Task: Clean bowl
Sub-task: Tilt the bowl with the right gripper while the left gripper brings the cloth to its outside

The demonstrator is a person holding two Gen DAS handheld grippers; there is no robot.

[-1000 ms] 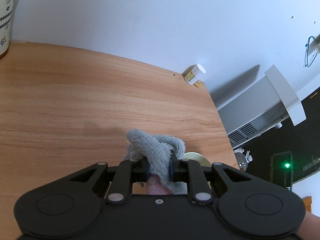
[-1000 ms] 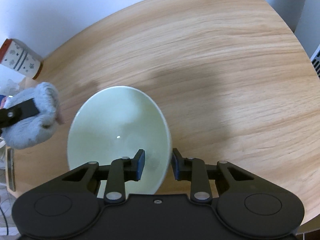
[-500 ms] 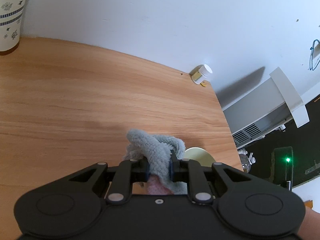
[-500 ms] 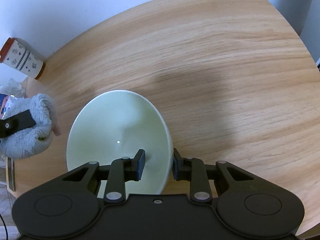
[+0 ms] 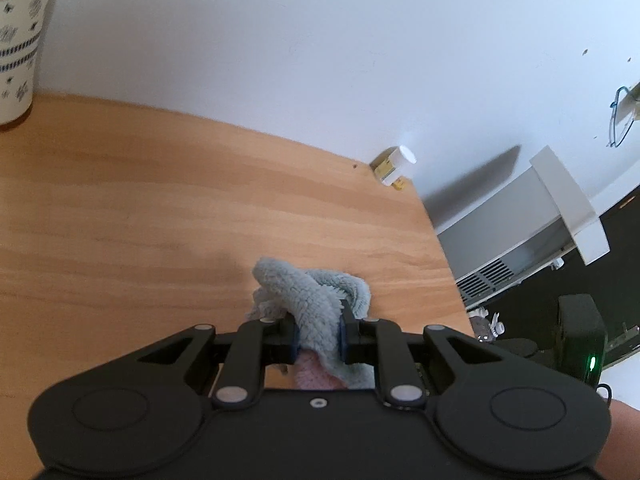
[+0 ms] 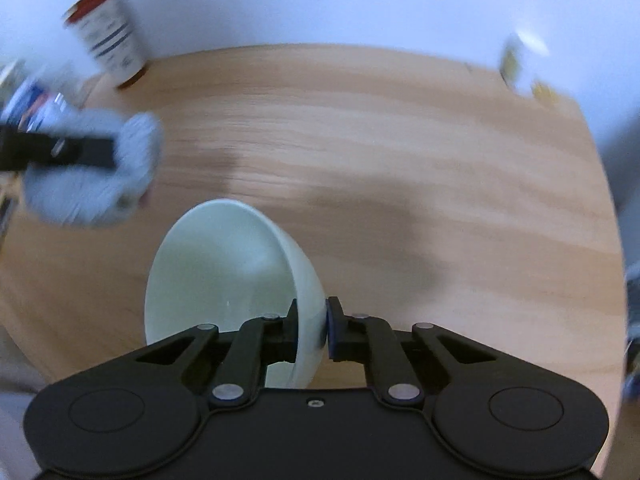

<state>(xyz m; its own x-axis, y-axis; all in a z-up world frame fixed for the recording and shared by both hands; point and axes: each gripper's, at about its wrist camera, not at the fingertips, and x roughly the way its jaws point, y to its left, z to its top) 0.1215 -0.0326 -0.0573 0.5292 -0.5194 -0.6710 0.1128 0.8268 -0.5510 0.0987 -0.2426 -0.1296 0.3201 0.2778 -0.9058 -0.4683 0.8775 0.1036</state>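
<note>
A pale green bowl [image 6: 224, 264] is tipped on its side over the wooden table [image 6: 400, 160], its hollow facing left. My right gripper [image 6: 312, 328] is closing on the bowl's near rim, and the pads press the wall from inside and outside. A fluffy grey cloth [image 5: 312, 292] is bunched between the pads of my left gripper [image 5: 318, 336], which is shut on it above the table [image 5: 160, 220]. In the right wrist view the cloth [image 6: 88, 196] hangs left of the bowl, blurred, a little apart from it. The bowl does not show in the left wrist view.
A patterned cup with a red rim [image 5: 20, 48] stands at the table's far left by the wall. A small white-capped jar [image 5: 394, 166] sits at the far right corner. Beyond the table's right edge stands a white heater [image 5: 520, 232].
The right jaws have closed onto the bowl's rim, and the right hand has rolled and tipped the bowl up. The left gripper still holds the cloth. The bowl's edge has left the left wrist view.
</note>
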